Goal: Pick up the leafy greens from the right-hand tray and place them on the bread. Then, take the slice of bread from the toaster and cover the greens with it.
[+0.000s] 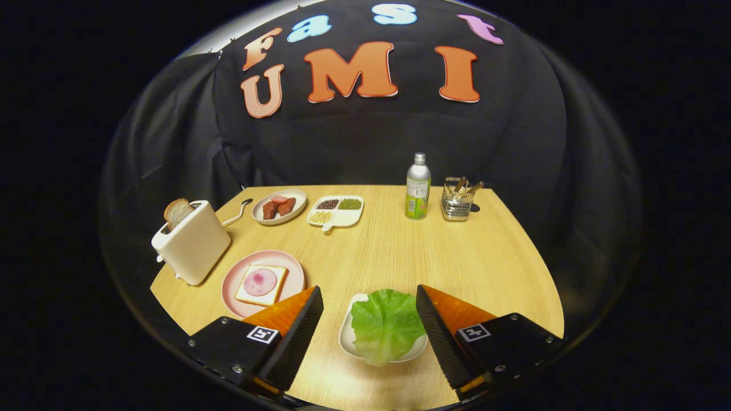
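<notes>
A green lettuce leaf [385, 324] lies on a small white tray [346, 335] on the wooden table, between my two fingers and apart from both. My gripper [368, 297] is open and holds nothing. To the left, just beyond the left finger, a pink plate [236, 274] carries a slice of bread [261, 284] topped with a round pink slice of ham. Further left stands a cream toaster [191, 242] with a slice of bread [177, 212] sticking up out of its slot.
At the back of the table are a plate of reddish meat pieces [279, 206], a white divided dish of beans [336, 211], a green and silver bottle [418, 187] and a wire cutlery basket [457, 201]. A spoon lies behind the toaster.
</notes>
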`<state>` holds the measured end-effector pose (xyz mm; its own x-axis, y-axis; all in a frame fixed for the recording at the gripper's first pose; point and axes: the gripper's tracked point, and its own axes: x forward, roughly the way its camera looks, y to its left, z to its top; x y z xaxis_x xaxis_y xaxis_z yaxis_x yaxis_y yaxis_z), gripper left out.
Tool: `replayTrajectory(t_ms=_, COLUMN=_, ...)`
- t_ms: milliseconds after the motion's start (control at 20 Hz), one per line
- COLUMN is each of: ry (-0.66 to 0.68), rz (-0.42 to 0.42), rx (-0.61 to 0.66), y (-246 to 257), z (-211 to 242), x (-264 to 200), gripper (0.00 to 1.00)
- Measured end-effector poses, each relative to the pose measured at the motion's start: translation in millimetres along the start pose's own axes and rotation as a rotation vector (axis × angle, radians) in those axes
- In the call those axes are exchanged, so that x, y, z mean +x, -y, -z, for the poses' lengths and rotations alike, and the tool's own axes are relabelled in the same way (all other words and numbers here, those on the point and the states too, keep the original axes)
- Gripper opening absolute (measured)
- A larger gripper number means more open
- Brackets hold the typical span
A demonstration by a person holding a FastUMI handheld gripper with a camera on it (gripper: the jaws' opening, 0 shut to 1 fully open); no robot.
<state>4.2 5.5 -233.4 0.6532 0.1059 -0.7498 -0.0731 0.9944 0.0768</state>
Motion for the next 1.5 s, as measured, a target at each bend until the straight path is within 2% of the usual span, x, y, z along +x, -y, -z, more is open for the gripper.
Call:
replayTrajectory(t_ms=250, ry=-0.143, rz=0.015, rx=-0.020, y=7, z=31, x=23, gripper=0.98)
replayTrajectory(t_ms=450, ry=-0.245, rz=-0.015, rx=-0.002, y=6, z=52, x=41, gripper=0.99)
replayTrajectory(t_ms=650, ry=-0.332, rz=-0.007, rx=0.001, y=14, z=72, x=55, gripper=0.99)
replayTrajectory(t_ms=1100, ry=-0.449, rz=0.035, rx=-0.003, y=34, z=103, x=79, gripper=0.98)
replayTrajectory(t_ms=1300, ry=-0.466, rz=0.027, rx=-0.001, y=29, z=106, x=80, gripper=0.97)
replayTrajectory(t_ms=1500, ry=-0.483, rz=0.054, rx=-0.027, y=30, z=113, x=86, gripper=0.95)
